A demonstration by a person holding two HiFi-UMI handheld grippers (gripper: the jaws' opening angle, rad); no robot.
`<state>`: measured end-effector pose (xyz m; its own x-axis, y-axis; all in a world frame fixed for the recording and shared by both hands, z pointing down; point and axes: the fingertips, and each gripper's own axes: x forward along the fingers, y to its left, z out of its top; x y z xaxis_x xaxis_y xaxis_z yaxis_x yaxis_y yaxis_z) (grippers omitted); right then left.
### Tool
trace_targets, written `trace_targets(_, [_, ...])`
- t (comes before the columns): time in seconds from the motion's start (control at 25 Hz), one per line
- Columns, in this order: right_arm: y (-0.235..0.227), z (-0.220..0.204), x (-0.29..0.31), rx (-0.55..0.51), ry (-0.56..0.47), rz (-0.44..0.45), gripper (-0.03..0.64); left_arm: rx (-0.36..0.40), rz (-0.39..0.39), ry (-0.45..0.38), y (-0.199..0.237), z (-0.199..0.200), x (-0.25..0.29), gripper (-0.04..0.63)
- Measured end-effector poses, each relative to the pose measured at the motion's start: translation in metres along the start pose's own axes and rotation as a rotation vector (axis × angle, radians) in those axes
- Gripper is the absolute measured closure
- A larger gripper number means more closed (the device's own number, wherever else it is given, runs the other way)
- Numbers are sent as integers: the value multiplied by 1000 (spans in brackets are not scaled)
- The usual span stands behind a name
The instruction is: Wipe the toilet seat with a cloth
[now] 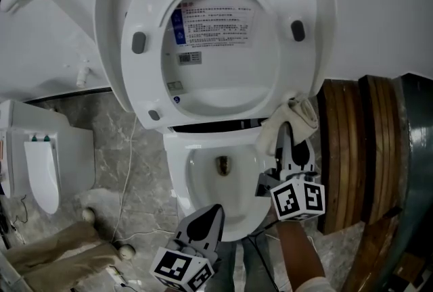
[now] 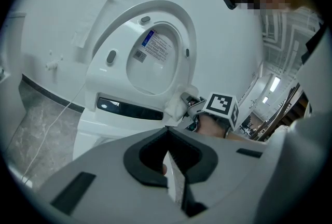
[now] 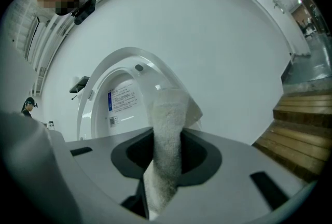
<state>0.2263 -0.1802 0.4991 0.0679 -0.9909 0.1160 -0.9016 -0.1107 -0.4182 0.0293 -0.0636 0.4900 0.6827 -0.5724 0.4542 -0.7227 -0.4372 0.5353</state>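
The white toilet has its seat [image 1: 270,91] and lid [image 1: 108,27] tipped up, and the bowl [image 1: 196,179] lies open below. My right gripper [image 1: 287,132] is shut on a white cloth [image 1: 300,116]. The cloth is bunched at the lower right edge of the raised seat, near the hinge; whether it touches I cannot tell. In the right gripper view the cloth [image 3: 168,124] stands up between the jaws in front of the seat [image 3: 98,98]. My left gripper [image 1: 214,211] is shut and holds nothing, hovering over the bowl's front rim. The left gripper view shows its closed jaws below the seat [image 2: 179,36] and the cloth [image 2: 175,106].
Round wooden boards [image 1: 352,149] lean close on the right of the bowl. A small white fixture [image 1: 44,162] stands at the left on the marble floor, with a thin cable [image 1: 126,176] and crumpled rags [image 1: 61,253] near it. A person's legs are below the bowl's front.
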Motion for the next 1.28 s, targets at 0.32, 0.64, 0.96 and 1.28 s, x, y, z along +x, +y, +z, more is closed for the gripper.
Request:
trace_targets(0.32, [-7,-20,-1,6,12,-21,515,-7,3,-13,5,-4,-2,595])
trace_targets(0.64, [-5,-38,4,3,31,-23,515,-38,31,-37,18,-13,-5,595])
trace_targets(0.96, [13,-60,8,-19,90,-30,517,-52,61,-60,29,-11,-17,595])
trace_targets(1.28, [43,-87,10,-41,131,5,517,-88,93,-74,45,-15,-26,595])
